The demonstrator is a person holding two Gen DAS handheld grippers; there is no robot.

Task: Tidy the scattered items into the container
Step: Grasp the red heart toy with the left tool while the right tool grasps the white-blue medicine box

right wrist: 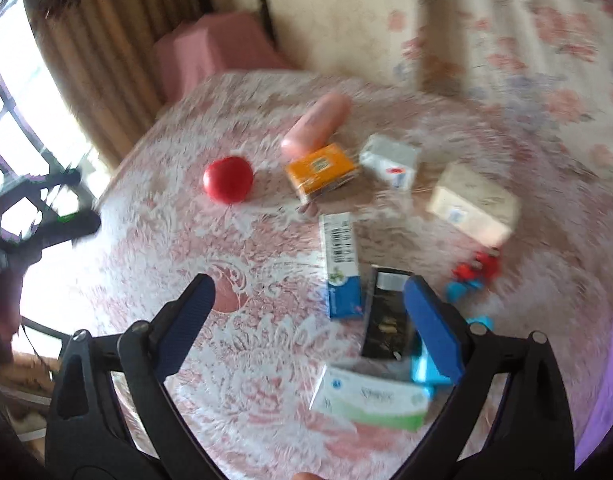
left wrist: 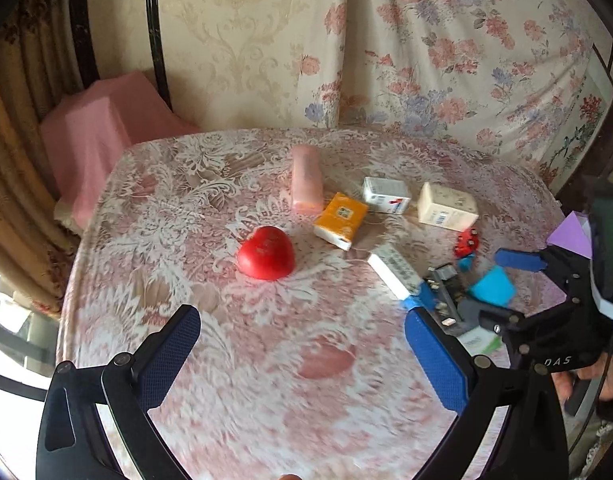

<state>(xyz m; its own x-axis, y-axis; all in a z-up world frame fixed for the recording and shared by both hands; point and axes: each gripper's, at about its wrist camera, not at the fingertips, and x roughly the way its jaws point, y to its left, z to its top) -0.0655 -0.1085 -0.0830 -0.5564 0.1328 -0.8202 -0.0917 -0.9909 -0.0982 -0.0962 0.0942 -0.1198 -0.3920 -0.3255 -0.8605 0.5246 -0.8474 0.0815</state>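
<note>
mostly bare tablecloth, items far-side

Lace-covered table with red heart, orange pack, scattered boxes.

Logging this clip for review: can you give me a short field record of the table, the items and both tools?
surface: table under pink lace cloth
loose items: red heart, pink case, orange pack, white carton, cream box, long white-blue box, black pack, green-white box, small red toy
container: purple, only an edge visible
left tool: open, empty
right tool: open, empty
</note>
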